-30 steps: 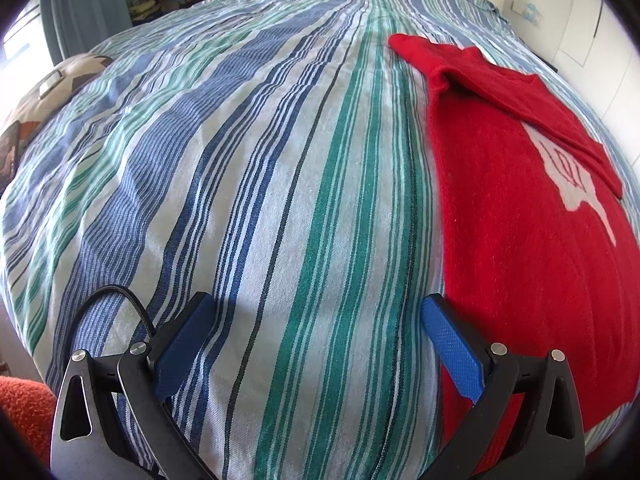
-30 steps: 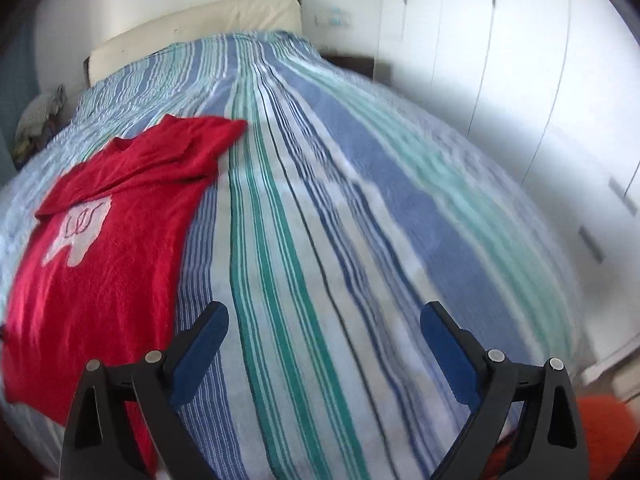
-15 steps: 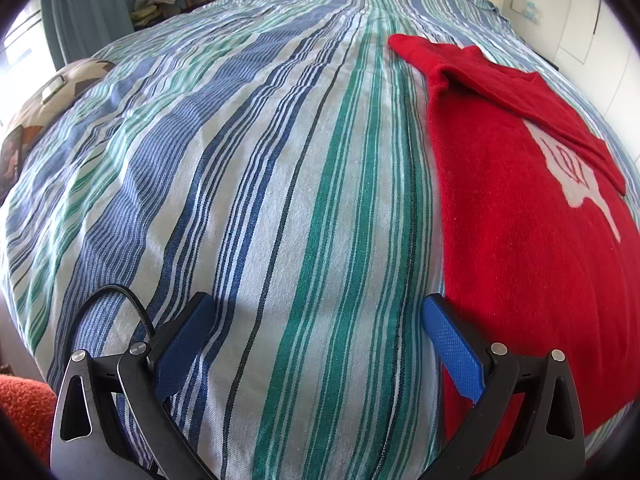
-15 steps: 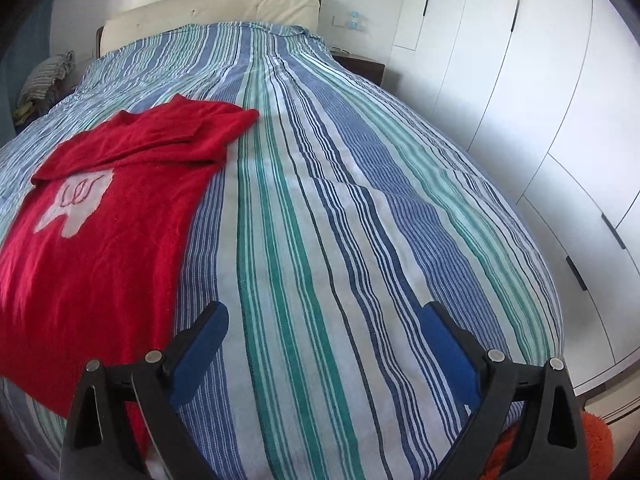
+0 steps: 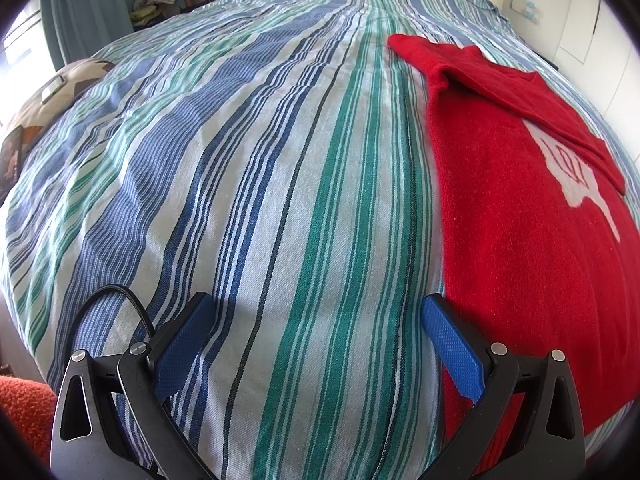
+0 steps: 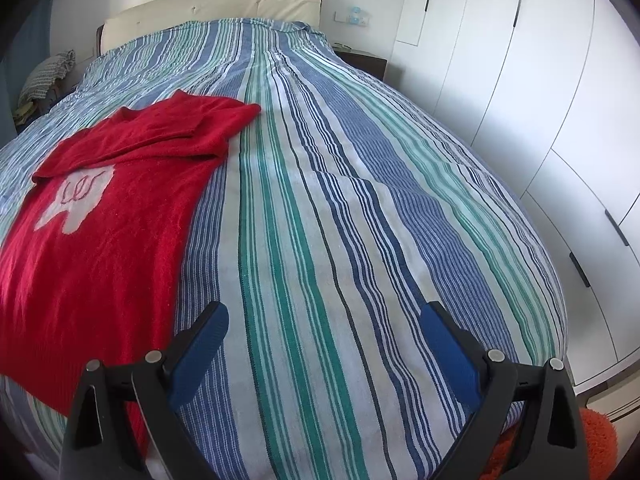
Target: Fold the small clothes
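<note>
A red sweater (image 5: 520, 208) with a white patch on its front lies flat on the striped bed cover, both sleeves folded across the chest. It fills the right side of the left wrist view and the left side of the right wrist view (image 6: 104, 232). My left gripper (image 5: 316, 320) is open and empty above the cover, its right finger at the sweater's left edge. My right gripper (image 6: 324, 332) is open and empty above the cover, its left finger at the sweater's right edge.
The bed cover (image 5: 240, 160) has blue, green and white stripes. A cream headboard (image 6: 208, 4) stands at the far end. White wardrobe doors (image 6: 520, 80) line the right side. A patterned cushion (image 5: 72, 80) lies at the bed's left edge. An orange rug (image 6: 596, 444) lies on the floor.
Both grippers have drifted slightly over the bed; the right wrist view has steadied and swung a little left and back. The sweater has not moved. Both stay open.
</note>
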`<state>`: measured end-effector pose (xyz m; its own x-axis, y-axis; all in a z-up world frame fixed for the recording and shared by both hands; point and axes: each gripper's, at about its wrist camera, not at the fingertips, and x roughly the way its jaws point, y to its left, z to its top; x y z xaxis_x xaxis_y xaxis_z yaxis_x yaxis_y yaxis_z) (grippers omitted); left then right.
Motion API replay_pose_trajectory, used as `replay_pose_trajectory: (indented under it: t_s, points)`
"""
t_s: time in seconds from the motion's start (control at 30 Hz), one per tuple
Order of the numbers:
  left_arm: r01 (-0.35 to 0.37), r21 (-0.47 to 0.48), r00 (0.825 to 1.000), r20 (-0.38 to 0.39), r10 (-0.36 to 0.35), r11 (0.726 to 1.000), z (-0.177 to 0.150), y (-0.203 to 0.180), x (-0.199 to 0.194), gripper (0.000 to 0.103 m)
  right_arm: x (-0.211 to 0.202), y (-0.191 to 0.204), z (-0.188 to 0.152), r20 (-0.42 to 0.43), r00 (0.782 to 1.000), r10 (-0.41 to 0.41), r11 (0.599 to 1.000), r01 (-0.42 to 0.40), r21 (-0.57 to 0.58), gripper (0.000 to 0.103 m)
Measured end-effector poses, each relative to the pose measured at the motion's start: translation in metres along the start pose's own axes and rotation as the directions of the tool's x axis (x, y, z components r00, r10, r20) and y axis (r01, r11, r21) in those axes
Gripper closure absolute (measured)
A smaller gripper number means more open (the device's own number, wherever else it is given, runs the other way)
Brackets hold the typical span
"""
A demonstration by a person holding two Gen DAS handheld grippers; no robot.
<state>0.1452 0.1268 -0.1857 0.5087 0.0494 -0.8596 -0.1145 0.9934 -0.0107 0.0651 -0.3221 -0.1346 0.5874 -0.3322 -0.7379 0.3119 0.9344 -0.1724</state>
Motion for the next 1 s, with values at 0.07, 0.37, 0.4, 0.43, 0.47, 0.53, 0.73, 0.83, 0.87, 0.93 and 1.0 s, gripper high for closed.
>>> replay_pose_trajectory:
  t_s: [0.07,0.37,0.4,0.43,0.47,0.53,0.73,0.83,0.87,0.93,1.0]
  points:
    - [0.000,0.000,1.000,0.000,0.000,1.000,-0.0001,-0.0001,0.0000,0.000,0.0007,-0.0007,0.0000,-0.003,1.000,0.003,1.000,-0.003,0.004,0.007]
    - [0.000,0.000,1.000,0.000,0.000,1.000,-0.0002,0.0000,-0.0001,0.000,0.0019,-0.0008,-0.0009,-0.010,1.000,0.008,1.000,-0.008,0.003,0.007]
    - [0.000,0.000,1.000,0.000,0.000,1.000,-0.0002,0.0000,-0.0001,0.000,0.0021,-0.0007,-0.0010,-0.010,1.000,0.009,1.000,-0.009,0.002,0.007]
    - [0.000,0.000,1.000,0.000,0.000,1.000,-0.0003,-0.0001,-0.0001,0.000,0.0023,-0.0005,-0.0009,-0.011,1.000,0.010,1.000,-0.010,0.002,0.007]
    - [0.000,0.000,1.000,0.000,0.000,1.000,-0.0003,-0.0002,0.0000,0.000,0.0024,-0.0002,-0.0010,-0.011,1.000,0.010,1.000,-0.010,0.001,0.007]
    - [0.000,0.000,1.000,0.000,0.000,1.000,-0.0003,-0.0001,-0.0001,0.000,0.0023,0.0003,-0.0016,-0.012,1.000,0.010,1.000,-0.010,-0.001,0.007]
    - [0.000,0.000,1.000,0.000,0.000,1.000,-0.0004,-0.0002,-0.0001,0.000,0.0021,0.0007,-0.0017,-0.013,1.000,0.011,1.000,-0.011,0.000,0.007]
    - [-0.001,0.000,1.000,0.000,0.001,1.000,-0.0004,-0.0002,-0.0002,0.000,0.0021,0.0007,-0.0017,-0.013,1.000,0.011,1.000,-0.011,0.000,0.007]
    - [0.000,0.000,1.000,0.000,0.000,1.000,-0.0005,-0.0001,-0.0002,0.000,0.0020,0.0008,-0.0017,-0.012,1.000,0.011,1.000,-0.011,0.000,0.007]
    - [0.000,0.000,1.000,0.000,0.000,1.000,-0.0005,-0.0002,-0.0002,0.000,0.0021,0.0007,-0.0017,-0.012,1.000,0.010,1.000,-0.010,-0.001,0.007]
    - [-0.001,0.000,1.000,0.000,0.001,1.000,-0.0005,-0.0003,-0.0003,0.000,0.0022,0.0006,-0.0017,-0.013,1.000,0.011,1.000,-0.011,-0.002,0.007]
